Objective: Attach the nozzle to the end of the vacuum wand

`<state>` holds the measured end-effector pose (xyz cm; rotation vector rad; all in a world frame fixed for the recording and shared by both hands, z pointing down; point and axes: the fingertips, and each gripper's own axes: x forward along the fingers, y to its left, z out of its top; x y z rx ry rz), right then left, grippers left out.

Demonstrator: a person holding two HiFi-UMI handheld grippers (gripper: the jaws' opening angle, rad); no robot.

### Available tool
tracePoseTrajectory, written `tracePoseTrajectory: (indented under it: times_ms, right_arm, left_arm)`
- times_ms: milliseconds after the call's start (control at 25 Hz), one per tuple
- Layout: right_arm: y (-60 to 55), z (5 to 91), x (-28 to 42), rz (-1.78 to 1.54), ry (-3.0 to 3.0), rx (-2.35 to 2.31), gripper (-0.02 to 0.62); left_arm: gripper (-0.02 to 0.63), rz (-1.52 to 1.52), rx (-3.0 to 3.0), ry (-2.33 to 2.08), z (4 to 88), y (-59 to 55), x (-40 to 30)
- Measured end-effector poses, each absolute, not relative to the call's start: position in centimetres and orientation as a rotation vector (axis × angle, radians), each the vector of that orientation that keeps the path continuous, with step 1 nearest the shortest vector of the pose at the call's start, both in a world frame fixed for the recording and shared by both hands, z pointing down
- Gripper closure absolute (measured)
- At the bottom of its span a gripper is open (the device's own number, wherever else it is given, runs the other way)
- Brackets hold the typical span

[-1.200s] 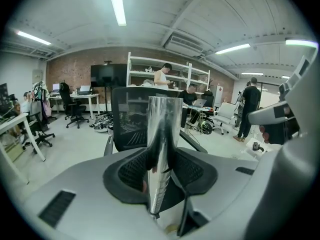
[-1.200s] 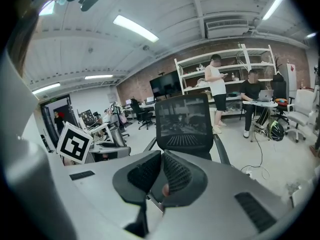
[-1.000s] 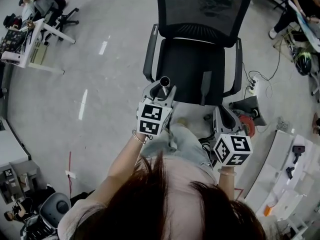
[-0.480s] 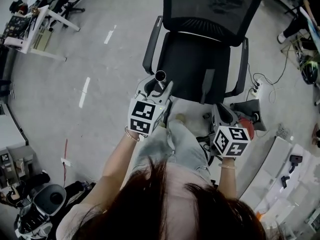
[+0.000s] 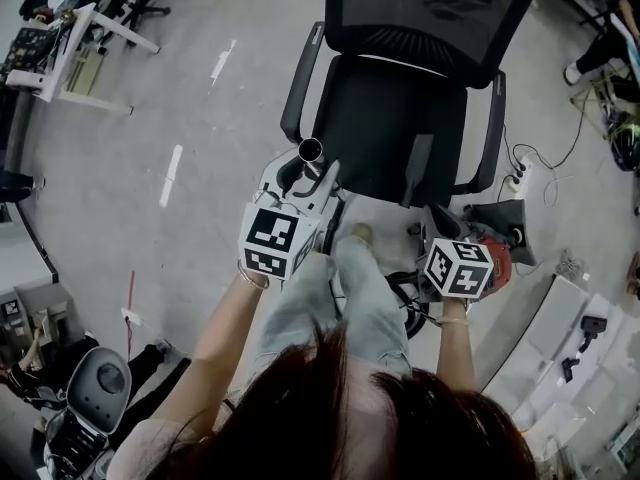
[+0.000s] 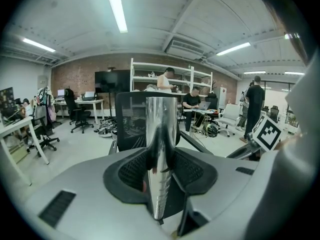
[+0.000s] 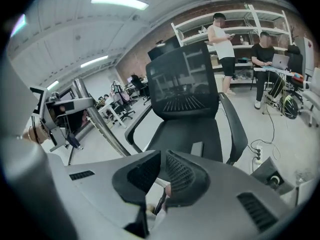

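My left gripper (image 5: pixel 298 176) is shut on a shiny metal vacuum wand (image 5: pixel 311 154), whose open end points up and away toward the chair. In the left gripper view the wand (image 6: pixel 161 134) stands clamped between the black pads (image 6: pixel 132 169). A flat grey nozzle (image 5: pixel 418 170) lies on the seat of a black office chair (image 5: pixel 372 118), to the right of the wand. My right gripper (image 5: pixel 437 226) hangs low at the chair's front right corner, shut and holding nothing. From the right gripper view the nozzle (image 7: pixel 197 149) is just beyond the closed jaws and the wand (image 7: pixel 97 126) crosses at the left.
A red vacuum body (image 5: pixel 497 260) sits on the floor just right of my right gripper, with a power strip (image 5: pixel 517 180) and cables behind it. The person's legs (image 5: pixel 340 288) are between the two grippers. Desks and other chairs stand at the far left; people work at the back.
My right gripper has sunk lower in front of the chair and stays shut. The left gripper keeps its hold on the wand, almost still. The head view has shifted a little.
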<state>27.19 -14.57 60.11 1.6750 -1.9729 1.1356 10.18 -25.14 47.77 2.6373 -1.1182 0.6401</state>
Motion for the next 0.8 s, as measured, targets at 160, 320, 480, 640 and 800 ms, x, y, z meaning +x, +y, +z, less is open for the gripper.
tracePoseTrajectory:
  times_ms: [160, 320, 480, 640, 800]
  right_arm:
    - [-15.1, 63.0, 27.8, 1.173, -1.932, 1.661, 0.568]
    - [-15.3, 65.8, 27.9, 1.206, -1.902, 1.635, 0.568]
    - [-15.6, 68.8, 27.9, 1.240, -1.869, 1.610, 0.568]
    - [-15.9, 72.1, 27.8, 1.292, -1.828, 1.597, 0.566]
    - [-16.0, 74.8, 28.1, 1.340, -1.791, 1.590, 0.559]
  left_arm:
    - [0.451, 0.637, 2.639, -1.123, 47.8, -25.2, 10.1]
    - [0.451, 0.633, 2.635, -1.126, 48.1, -25.2, 9.9]
    - [0.451, 0.630, 2.633, -1.128, 48.2, -25.4, 9.8]
    - [0.451, 0.626, 2.630, -1.131, 48.4, -25.4, 9.7]
    - [0.451, 0.628, 2.624, -1.132, 48.3, -25.5, 9.7]
